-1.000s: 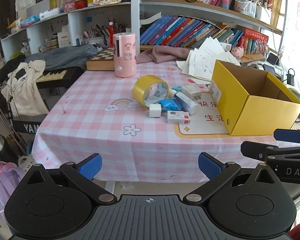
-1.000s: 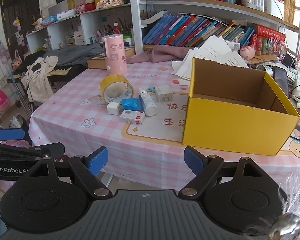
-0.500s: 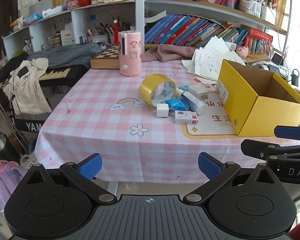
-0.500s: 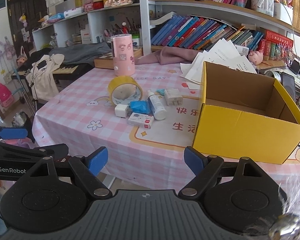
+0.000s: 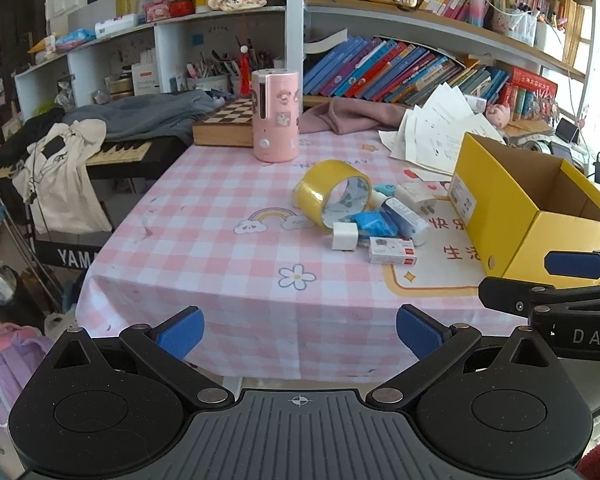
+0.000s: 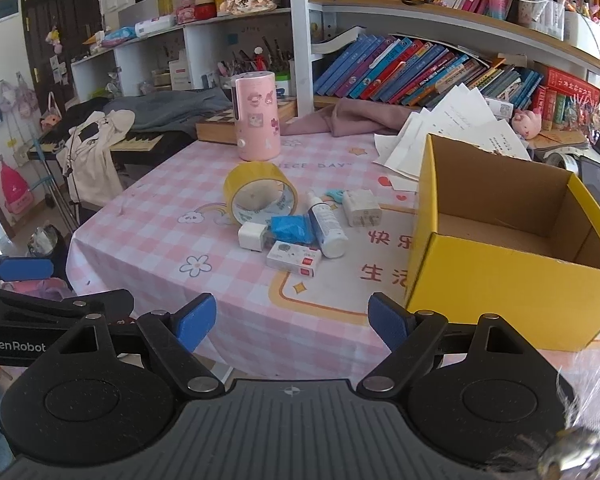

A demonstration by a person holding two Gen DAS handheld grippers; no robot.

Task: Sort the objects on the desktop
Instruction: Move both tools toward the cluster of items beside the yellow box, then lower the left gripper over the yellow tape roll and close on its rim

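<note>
On keyboard [image 5: 76,258]: "YAMA" (cut off); left claw [image 6: 28,346] "GenRobot".

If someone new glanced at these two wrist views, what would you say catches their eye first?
Probably the open yellow box on the right of the pink checked tablecloth, its visible inside bare. Next, the yellow tape roll on its edge at mid-table, with a cluster of small white and blue items just in front of it, and the pink cylinder upright behind. Both the left gripper and right gripper hang open, short of the table edge.

Yellow tape roll [image 6: 260,192] upright; open yellow box [image 6: 508,240] nearby.
</note>
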